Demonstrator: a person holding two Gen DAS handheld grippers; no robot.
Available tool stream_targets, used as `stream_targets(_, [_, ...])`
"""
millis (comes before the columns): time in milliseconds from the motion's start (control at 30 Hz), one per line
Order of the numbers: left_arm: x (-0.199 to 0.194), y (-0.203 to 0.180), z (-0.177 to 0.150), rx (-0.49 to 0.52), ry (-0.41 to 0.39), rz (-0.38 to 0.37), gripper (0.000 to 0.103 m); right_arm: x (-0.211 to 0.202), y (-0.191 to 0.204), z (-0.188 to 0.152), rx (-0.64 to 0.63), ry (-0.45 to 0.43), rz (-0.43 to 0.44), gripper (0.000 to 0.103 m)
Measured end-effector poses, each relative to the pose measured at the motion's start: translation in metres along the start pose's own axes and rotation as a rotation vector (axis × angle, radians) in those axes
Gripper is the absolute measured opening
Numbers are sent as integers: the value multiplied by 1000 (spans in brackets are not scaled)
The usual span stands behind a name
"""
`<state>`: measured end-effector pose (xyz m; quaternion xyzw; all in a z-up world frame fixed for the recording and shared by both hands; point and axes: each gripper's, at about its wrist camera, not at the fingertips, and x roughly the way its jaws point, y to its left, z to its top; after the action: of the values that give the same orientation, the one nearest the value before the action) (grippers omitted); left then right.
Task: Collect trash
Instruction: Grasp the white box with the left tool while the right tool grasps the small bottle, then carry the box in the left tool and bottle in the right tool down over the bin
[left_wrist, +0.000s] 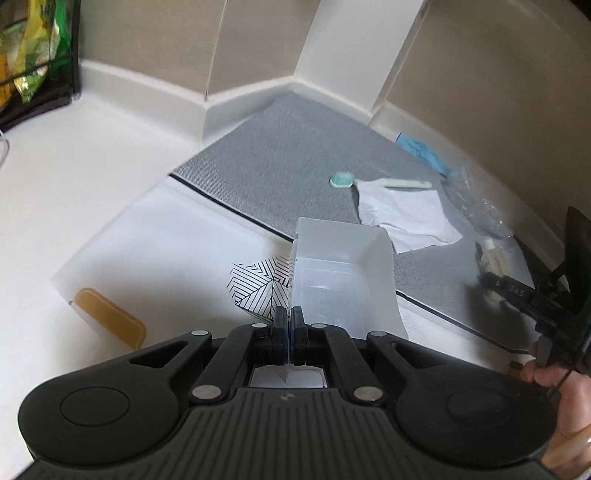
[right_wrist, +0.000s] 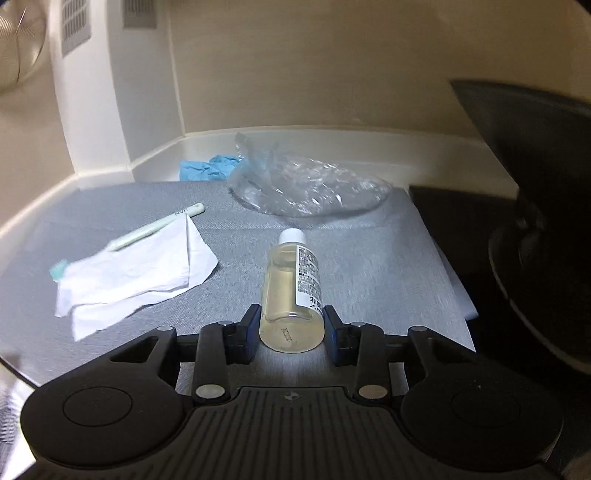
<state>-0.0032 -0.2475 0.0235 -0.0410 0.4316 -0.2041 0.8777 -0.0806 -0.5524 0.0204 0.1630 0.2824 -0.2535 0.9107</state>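
1. The left gripper (left_wrist: 289, 317) is seen with its fingers pressed together on the near wall of a translucent white rectangular plastic bin (left_wrist: 341, 273). The bin is open at the top and appears empty.
2. The bin is held over a white countertop (left_wrist: 74, 192), at the near edge of a grey woven mat (left_wrist: 295, 155).
3. The right gripper (right_wrist: 291, 325) is positioned at the base of a small clear plastic bottle with a white cap and pale yellow liquid (right_wrist: 286, 280). The bottle lies on its side on the mat, cap toward 12 o'clock.
4. The right fingers are set partly apart, one on each side of the bottle, at or just beside its walls. Whether the pads press on the bottle cannot be told.
5. In the right wrist view, a crumpled white tissue (right_wrist: 136, 273) lies at 10 o'clock from the bottle. A pale green toothbrush (right_wrist: 155, 227) rests along the far edge of the tissue.
6. A crumpled clear plastic bag (right_wrist: 306, 188) lies at 12 o'clock, beyond the bottle cap.
7. A crumpled blue glove (right_wrist: 207, 168) lies against the wall base, at 11 o'clock.
8. In the left wrist view, an amber flat object (left_wrist: 109, 317) lies on the countertop at 9 o'clock from the left gripper.
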Motion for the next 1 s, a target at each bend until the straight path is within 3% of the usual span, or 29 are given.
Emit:
stream_targets(167, [-31,-2,-10,23,-48,25,1,-48,-7,-12,48,-29,115,37])
stream_targets(333, [-64,1,-31,39,-80,49,0,-102,-2,-34,-13,-57,232,37])
stream_targets(600, [-125,21,-85,31,-107,-4,0,-189,0,-74,-104,-100,398,37])
stream_targets(767, [-163,33,-124,32,-132,2,0,-235,2,-95,-159,-114,492,37])
stream_targets(1000, [-193,44,-175,40,-125,30,1,-280,3,-139,-220,-52,600,37])
